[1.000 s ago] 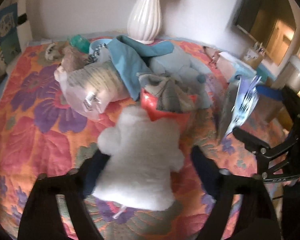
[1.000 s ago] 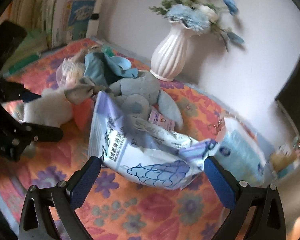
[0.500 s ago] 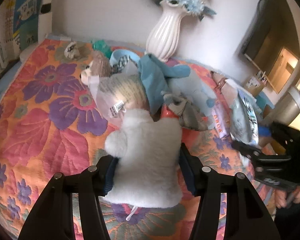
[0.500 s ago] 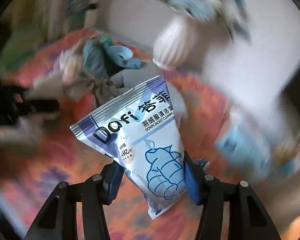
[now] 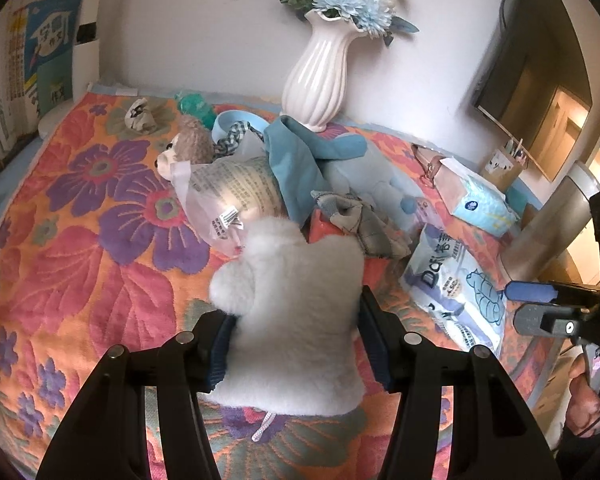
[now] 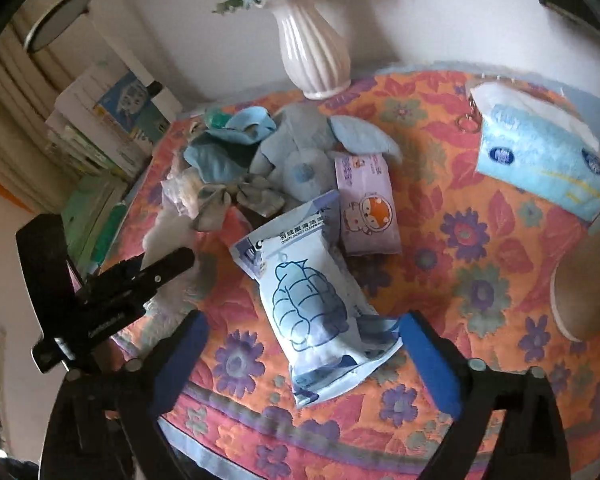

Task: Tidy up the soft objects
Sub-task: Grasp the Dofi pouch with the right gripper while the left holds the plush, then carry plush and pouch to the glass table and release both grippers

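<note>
The white plush piece [image 5: 296, 320] sits clamped in the left tongs [image 5: 296, 340], both blue pads pressed into its fleece sides, a short white cord dangling from its near edge. It lies at the near side of the heap, over the flowered orange cloth [image 5: 80, 240] that covers the surface.

To its right, near the right edge, the wet-wipe pouch [image 6: 308, 300] printed with a blue down jacket lies flat on the cloth. The right tongs [image 6: 304, 356] straddle its near end with both pads clear of it; its jaws have just been opening, and the pouch rests loose between them.

Behind the plush the pile builds up: a clear bag of printed paper [image 5: 228, 196] touching its far-left corner, a grey checked cloth [image 5: 364, 220] lying over something red-orange, a blue soft toy [image 6: 300, 160] with floppy ears and a teal cloth [image 5: 296, 160] draped across it. A lilac pack of wipes [image 6: 366, 204] with a cartoon fox lies just beside the pouch, touching its far end. A small brown plush head [image 5: 188, 146] pokes out at the far left of the heap.

At the far edge, against the wall, stands a white ribbed vase [image 5: 320, 68] with blue flowers. A pale blue tissue pack [image 6: 540, 156] lies towards the far-right corner, well apart from the pile.
</note>
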`<state>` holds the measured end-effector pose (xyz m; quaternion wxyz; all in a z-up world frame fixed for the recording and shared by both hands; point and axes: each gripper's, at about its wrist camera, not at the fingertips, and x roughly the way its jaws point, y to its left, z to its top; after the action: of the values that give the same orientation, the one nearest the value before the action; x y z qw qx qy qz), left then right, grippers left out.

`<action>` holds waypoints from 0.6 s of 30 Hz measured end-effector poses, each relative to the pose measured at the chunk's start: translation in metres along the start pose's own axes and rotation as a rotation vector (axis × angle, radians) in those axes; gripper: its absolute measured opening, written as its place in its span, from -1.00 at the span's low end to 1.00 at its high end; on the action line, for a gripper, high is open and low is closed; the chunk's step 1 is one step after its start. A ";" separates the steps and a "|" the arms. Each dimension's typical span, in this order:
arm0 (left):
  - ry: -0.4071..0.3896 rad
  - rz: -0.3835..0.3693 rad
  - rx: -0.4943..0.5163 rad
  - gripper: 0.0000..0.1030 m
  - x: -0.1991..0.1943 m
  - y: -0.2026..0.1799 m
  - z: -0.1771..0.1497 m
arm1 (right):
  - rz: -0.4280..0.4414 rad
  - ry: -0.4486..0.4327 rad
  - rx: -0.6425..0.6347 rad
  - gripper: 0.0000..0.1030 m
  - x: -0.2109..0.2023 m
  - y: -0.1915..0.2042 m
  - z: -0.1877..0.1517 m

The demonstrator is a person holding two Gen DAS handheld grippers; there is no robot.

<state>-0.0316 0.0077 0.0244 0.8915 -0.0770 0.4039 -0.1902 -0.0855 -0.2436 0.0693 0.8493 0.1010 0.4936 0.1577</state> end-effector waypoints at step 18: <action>-0.049 -0.009 0.064 0.03 -0.030 -0.033 -0.010 | -0.137 0.005 -0.131 -0.28 0.007 0.019 -0.019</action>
<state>-0.0664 -0.0101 0.0483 0.9023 -0.0548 0.3754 -0.2049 -0.1017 -0.2225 0.0604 0.8617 0.0108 0.4900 0.1314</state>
